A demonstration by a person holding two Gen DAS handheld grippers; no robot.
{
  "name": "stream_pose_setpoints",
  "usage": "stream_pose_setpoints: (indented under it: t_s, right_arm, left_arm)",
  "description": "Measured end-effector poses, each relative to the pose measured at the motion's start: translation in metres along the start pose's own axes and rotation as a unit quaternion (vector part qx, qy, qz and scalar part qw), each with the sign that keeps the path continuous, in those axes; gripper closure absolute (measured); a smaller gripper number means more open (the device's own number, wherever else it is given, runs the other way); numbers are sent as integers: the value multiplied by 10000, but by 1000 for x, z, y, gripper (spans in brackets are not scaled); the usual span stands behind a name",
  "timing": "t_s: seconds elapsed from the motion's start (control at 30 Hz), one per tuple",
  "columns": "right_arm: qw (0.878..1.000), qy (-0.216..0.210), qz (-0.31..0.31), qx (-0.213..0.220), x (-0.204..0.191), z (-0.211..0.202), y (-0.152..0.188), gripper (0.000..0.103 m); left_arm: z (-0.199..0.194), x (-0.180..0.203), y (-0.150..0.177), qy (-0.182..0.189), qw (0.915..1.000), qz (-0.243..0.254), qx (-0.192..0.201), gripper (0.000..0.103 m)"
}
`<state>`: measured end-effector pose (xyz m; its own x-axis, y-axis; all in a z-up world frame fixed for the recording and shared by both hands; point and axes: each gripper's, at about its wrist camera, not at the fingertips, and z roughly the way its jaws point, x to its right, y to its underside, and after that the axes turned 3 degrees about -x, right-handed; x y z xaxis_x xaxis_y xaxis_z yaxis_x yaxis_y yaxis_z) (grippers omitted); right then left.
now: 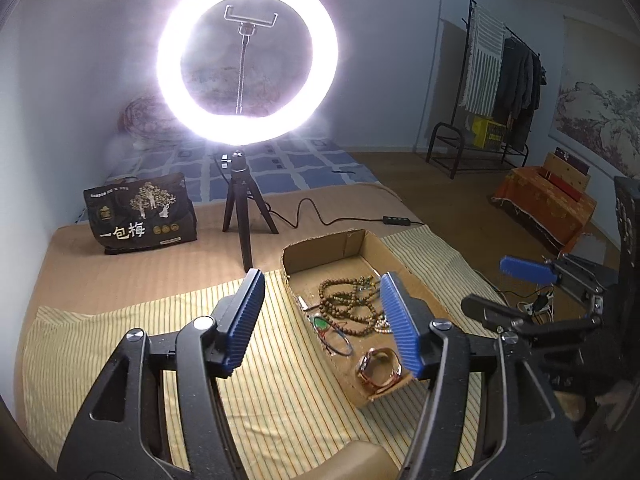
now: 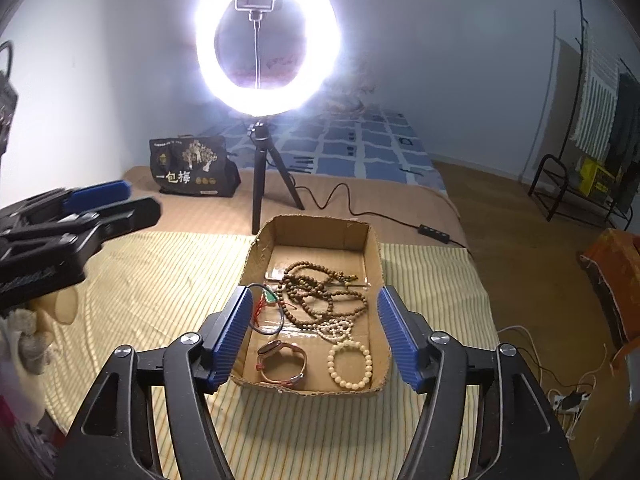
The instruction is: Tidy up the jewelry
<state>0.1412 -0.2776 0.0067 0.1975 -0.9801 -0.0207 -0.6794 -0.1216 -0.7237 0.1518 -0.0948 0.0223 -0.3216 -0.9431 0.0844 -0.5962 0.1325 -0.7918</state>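
Two grippers: the left gripper [image 1: 322, 322] and the right gripper [image 2: 316, 336] both hovered with jaws spread wide, holding nothing.
Left gripper position: its jaws stood over the near-left edge of the cardboard tray [image 1: 322, 258], one blue pad above the striped cloth [image 1: 168, 320], the other above the tray.
Right gripper position: its jaws stood on either side of the near end of the cardboard tray [image 2: 316, 228], above it and apart from the contents.
Jewelry location: all of it lay inside the tray, which sat on the striped cloth on the bed.
Right wrist view only: one cream bead bracelet [image 2: 350, 365] in the near-right corner and one string of small white beads [image 2: 335, 329] just behind it showed whole; the left view hid most of these behind a pad.
Left wrist view only: an orange cloth-covered box [image 1: 546, 200] on the floor and a landscape picture [image 1: 596, 108] on the wall.
Both views: one long brown bead necklace [image 2: 320, 294], coiled in a heap at mid-tray; one watch [image 2: 282, 362] at the near end; one thin dark bangle [image 2: 267, 316] with a green and red piece by the left wall.
Count of jewelry: five pieces that I could tell apart.
Background: one lit ring light [image 2: 268, 40] on a tripod; one black printed bag [image 2: 194, 166]; one clothes rack [image 1: 500, 80].
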Motion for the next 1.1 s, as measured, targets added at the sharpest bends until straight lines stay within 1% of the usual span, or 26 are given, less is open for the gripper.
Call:
stream_pose_setpoints:
  t_s: [0.07, 0.2, 0.27, 0.3, 0.37, 0.6, 0.7, 0.93, 1.1]
  right_arm:
    - [10000, 21, 31, 44, 0, -4, 2, 32]
    - [9998, 146, 56, 122, 0, -11, 4, 28]
    - [9996, 224, 81, 167, 1, -15, 6, 25]
    - [9994, 261, 96, 195, 1, -17, 7, 24]
    - [9991, 335, 118, 241, 0, -20, 9, 24]
    - [9982, 479, 139, 318, -1, -26, 14, 23]
    - [9978, 537, 140, 351, -2, -27, 16, 23]
    - [9975, 578, 147, 389, -5, -25, 21, 22]
    - [9979, 522, 124, 354, -7, -23, 20, 22]
  left_arm:
    - [-8, 1, 4, 6, 10000, -34, 21, 26]
    - [-26, 7, 13, -90, 9999, 27, 107, 21]
    - [-33, 11, 18, -143, 9998, 78, 142, 13]
    - [-36, 12, 20, -159, 9997, 90, 158, 11]
    - [-43, 15, 25, -223, 9995, 128, 200, 4]
    - [-51, 21, 41, -370, 9990, 236, 83, 3]
    - [-55, 22, 44, -418, 9988, 242, 111, 1]
    - [-56, 23, 48, -473, 9985, 247, 132, 0]
    - [-56, 23, 48, -499, 9984, 216, 134, 0]
